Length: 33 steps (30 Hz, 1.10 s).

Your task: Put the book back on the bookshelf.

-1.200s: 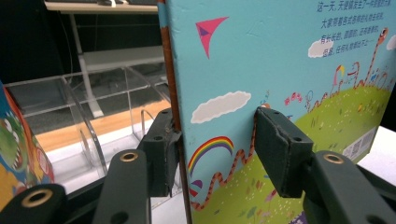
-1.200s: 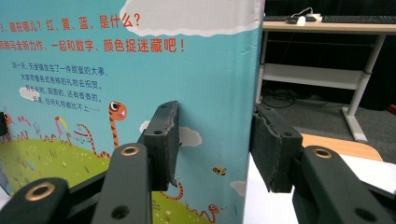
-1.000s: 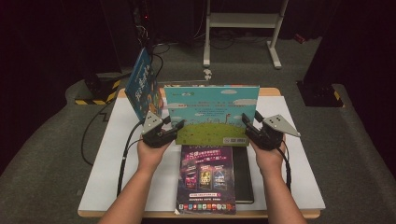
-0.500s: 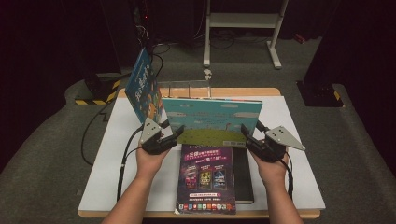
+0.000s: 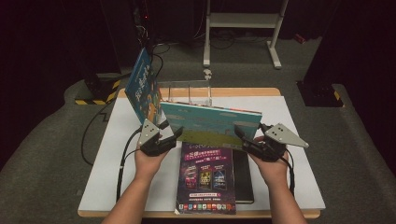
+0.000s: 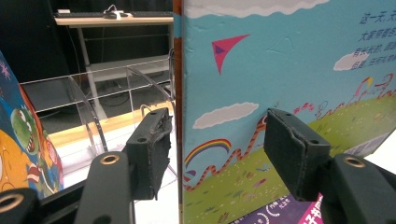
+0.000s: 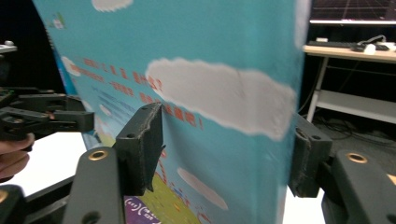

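A sky-blue picture book (image 5: 210, 123) stands on its lower edge on the white table top (image 5: 289, 163), in front of a clear acrylic rack (image 5: 187, 91). My left gripper (image 5: 171, 129) straddles the book's left edge and my right gripper (image 5: 251, 130) its right edge. In the left gripper view the book (image 6: 280, 70) runs between the pads of that gripper (image 6: 217, 140), with a gap on each side. The right gripper view shows the cover (image 7: 210, 93) between the jaws of that gripper (image 7: 224, 144), which stand off it. Both grippers' jaws have just been opening and are open.
A second book (image 5: 142, 88) with a dinosaur cover stands tilted at the rack's left end. A purple magazine (image 5: 205, 175) lies flat near the front edge, on top of a black notebook (image 5: 243, 175). A white shelf frame (image 5: 243, 21) stands on the floor beyond.
Both grippers' jaws have spread apart off the blue book. Both hands drew back a little toward the person, and the book's cover now shows lower and shorter.
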Each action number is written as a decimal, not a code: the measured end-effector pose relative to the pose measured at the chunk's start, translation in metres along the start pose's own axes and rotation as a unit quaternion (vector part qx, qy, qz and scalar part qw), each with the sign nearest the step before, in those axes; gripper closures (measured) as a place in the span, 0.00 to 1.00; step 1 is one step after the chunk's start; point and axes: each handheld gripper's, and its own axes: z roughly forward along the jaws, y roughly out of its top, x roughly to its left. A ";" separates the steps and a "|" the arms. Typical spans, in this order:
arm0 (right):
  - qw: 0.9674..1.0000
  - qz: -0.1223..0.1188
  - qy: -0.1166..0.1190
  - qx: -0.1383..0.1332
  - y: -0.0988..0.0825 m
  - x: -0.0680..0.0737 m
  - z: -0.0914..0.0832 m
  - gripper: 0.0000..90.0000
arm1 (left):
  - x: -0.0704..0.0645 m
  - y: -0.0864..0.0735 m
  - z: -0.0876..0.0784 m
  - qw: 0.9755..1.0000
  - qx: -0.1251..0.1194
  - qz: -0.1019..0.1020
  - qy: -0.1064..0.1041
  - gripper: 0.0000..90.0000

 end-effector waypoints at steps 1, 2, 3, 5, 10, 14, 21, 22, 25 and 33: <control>1.000 -0.001 0.002 0.000 0.001 0.001 0.000 0.43 | 0.000 0.000 0.000 1.000 0.001 0.002 0.001 0.46; 1.000 -0.003 0.006 0.000 0.001 0.001 0.000 0.45 | 0.000 0.000 0.001 1.000 0.001 0.001 0.002 0.46; 1.000 -0.006 0.011 -0.003 0.001 0.001 -0.001 0.48 | 0.001 -0.001 0.001 1.000 0.004 0.000 0.003 0.46; 0.999 -0.014 0.029 -0.007 0.001 0.002 -0.004 0.53 | 0.002 -0.001 0.002 1.000 0.005 -0.003 0.009 0.46; 0.997 -0.029 0.066 -0.010 0.001 0.001 -0.009 0.62 | 0.005 0.000 0.004 1.000 0.010 -0.006 0.014 0.45; 0.994 -0.029 0.103 -0.014 0.000 -0.002 -0.013 0.70 | 0.006 0.002 0.007 1.000 0.011 -0.008 0.019 0.45; 0.990 -0.047 0.129 -0.021 -0.002 0.002 -0.018 0.89 | 0.004 -0.001 0.005 1.000 0.016 -0.003 0.021 0.46; 0.991 -0.041 0.128 -0.022 -0.002 0.000 -0.018 0.89 | 0.003 -0.001 0.004 1.000 0.019 -0.001 0.020 0.46; 0.991 -0.027 0.128 -0.025 -0.004 -0.005 -0.018 0.89 | 0.002 -0.003 0.001 1.000 0.023 0.000 0.018 0.46; 0.993 0.016 0.112 -0.030 -0.007 -0.011 -0.018 0.89 | 0.011 -0.017 -0.019 0.999 0.043 0.007 0.025 0.46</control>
